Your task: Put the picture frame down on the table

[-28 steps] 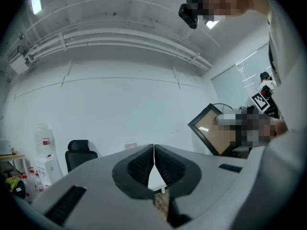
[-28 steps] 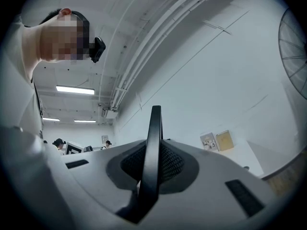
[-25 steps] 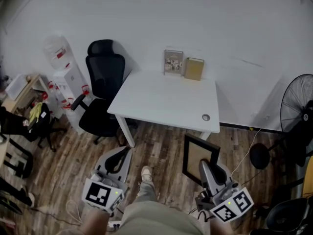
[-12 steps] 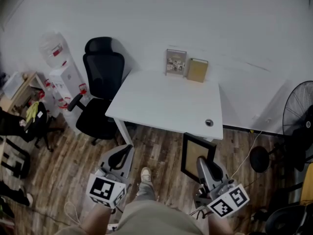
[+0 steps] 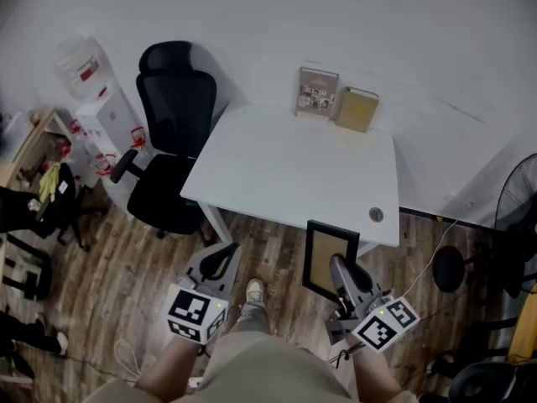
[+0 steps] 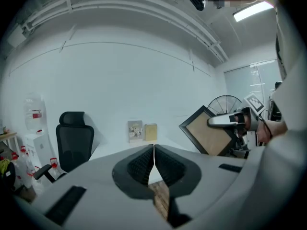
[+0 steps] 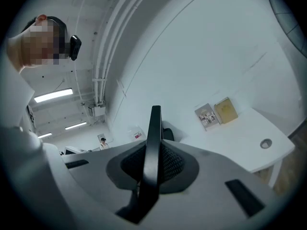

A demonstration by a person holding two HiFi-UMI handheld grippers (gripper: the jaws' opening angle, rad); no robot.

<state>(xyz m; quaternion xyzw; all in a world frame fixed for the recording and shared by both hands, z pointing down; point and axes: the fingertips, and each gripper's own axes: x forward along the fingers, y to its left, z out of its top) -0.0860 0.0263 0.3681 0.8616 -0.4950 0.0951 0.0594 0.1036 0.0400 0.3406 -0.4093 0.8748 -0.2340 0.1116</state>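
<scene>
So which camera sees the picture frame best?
The left gripper view: the picture frame shows its tan face there. The head view sees it from above, partly behind the right gripper. The right gripper view shows only its edge.

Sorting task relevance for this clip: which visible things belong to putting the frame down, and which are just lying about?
In the job: picture frame, right gripper clamping it, table.
Lying about: office chair, fan, water dispenser, shut empty left gripper.

table top: middle broad and bare | back edge: printed panel, tan book | front-right corner: small round object | left side: office chair
</scene>
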